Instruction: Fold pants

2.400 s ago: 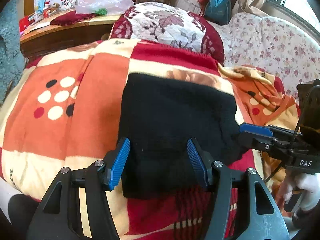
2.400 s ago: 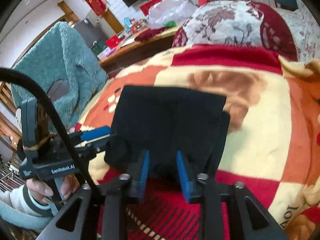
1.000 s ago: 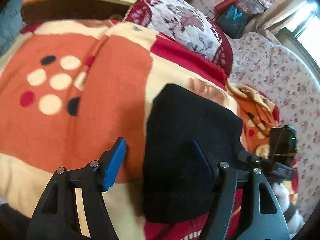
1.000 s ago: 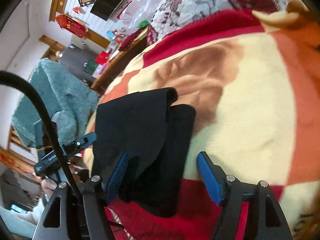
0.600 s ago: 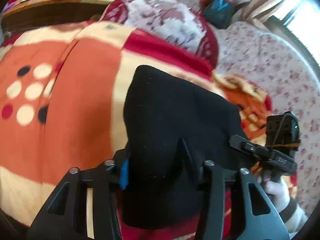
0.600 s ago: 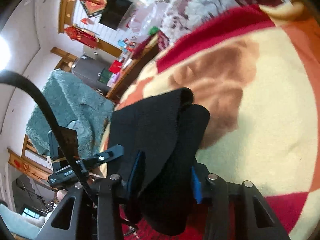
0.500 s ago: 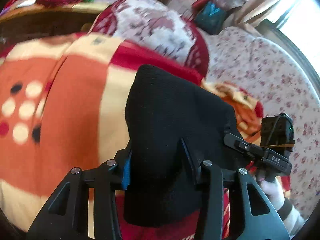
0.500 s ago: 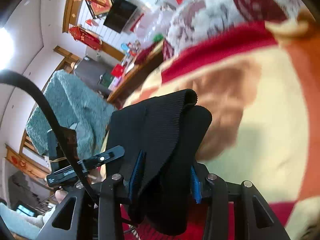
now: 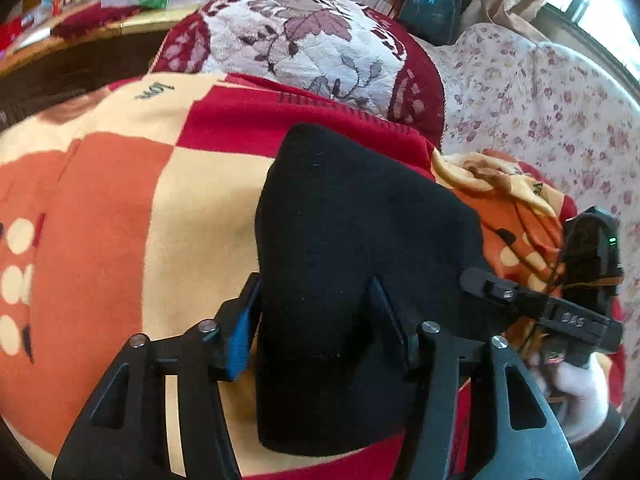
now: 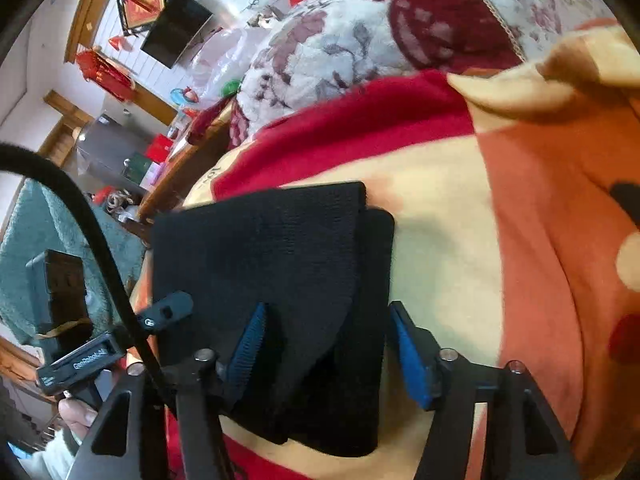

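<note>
The black pants [image 9: 360, 220], folded into a thick square, lie on the orange, cream and red blanket [image 9: 120, 220]. My left gripper [image 9: 312, 292] straddles their near left part. Its jaws are opening; the blue pad [image 9: 240, 332] stands just off the cloth's edge and the other finger is sunk in the fabric. In the right wrist view the pants [image 10: 260, 248] show two stacked layers. My right gripper [image 10: 328, 312] straddles their near right corner, its jaws opening, its right pad [image 10: 412, 360] just clear of the edge.
A floral cushion with a dark red border [image 9: 304, 40] sits just behind the pants. A flowered quilt [image 9: 540, 100] lies to the right. A teal fluffy cover [image 10: 32, 240] and a cluttered wooden desk [image 10: 180, 160] stand to the left. A white-sleeved hand [image 9: 580, 384] holds the right tool.
Both grippers closed on the folded pants and carried them across the blanket toward the cushion. Now both pairs of jaws stand wider again and the pants rest on the blanket.
</note>
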`<state>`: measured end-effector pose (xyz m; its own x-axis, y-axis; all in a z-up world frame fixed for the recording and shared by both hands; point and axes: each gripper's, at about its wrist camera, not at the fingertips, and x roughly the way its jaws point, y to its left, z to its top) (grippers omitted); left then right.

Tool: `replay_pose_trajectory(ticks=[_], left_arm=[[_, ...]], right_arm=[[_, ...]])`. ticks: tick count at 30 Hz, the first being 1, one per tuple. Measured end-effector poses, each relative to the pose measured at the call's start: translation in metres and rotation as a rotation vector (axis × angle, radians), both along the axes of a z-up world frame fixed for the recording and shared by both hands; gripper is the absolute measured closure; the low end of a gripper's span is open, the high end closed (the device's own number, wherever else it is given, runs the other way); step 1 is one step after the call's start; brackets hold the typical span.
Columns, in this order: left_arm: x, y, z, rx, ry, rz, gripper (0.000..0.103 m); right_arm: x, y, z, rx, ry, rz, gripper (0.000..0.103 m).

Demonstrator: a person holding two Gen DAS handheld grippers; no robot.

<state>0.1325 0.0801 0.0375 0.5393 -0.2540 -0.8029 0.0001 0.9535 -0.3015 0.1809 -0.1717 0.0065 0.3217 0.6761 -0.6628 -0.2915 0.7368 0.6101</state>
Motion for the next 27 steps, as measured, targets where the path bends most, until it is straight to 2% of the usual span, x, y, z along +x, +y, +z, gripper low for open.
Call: replay_pose_trajectory(ticks=[4,7,10,15,27], left_arm=[[-0.007,-0.003,0.011,0.08,-0.005,0.022,0.048],[-0.021,-0.008,0.025,0.147,-0.039,0.048,0.048],[-0.033,-0.014,0.034,0.17,-0.059,0.056,0.048],[-0.059,-0.026,0.053,0.217,-0.118,0.072,0.048],[-0.105,-0.035,0.08,0.277,-0.186,0.096,0.048]], right_arm=[[-0.016,-0.008,0.023,-0.113,-0.084,-0.027,0.041],[-0.034,-0.013,0.043,-0.112,-0.143,-0.038,0.041],[-0.051,-0.008,0.061,-0.118,-0.186,-0.035,0.041],[-0.075,0.012,0.08,-0.186,-0.251,-0.009,0.04],[-0.102,0.026,0.096,-0.176,-0.286,-0.024,0.038]])
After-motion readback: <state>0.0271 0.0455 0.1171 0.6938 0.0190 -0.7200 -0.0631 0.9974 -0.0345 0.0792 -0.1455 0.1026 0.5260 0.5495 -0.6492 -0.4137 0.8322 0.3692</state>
